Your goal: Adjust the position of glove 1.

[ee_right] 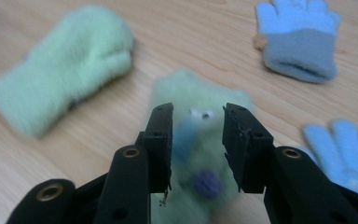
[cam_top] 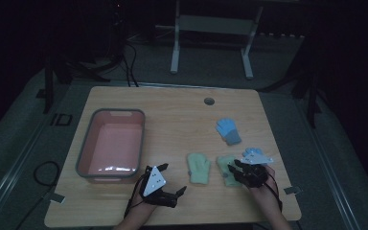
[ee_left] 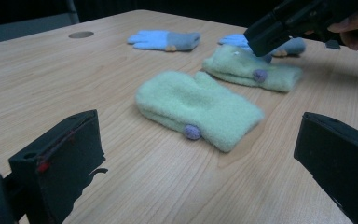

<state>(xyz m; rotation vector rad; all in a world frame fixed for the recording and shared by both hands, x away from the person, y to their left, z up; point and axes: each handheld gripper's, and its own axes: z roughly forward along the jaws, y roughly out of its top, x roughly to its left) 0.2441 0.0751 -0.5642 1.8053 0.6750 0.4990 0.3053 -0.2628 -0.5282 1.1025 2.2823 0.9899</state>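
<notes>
Two green mittens (cam_top: 199,167) (cam_top: 227,168), two blue gloves (cam_top: 228,131) (cam_top: 252,152); pink bin (cam_top: 87,143) empty. Right gripper (ee_right: 198,140) parted over second mitten, left gripper (ee_left: 200,154) wide apart, gripping nothing.

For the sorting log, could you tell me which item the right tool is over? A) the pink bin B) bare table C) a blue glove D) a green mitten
D: the right tool has its jaws open over a green mitten.

Left claw (cam_top: 181,191) gapes; right claw (cam_top: 233,167) parted.
</notes>
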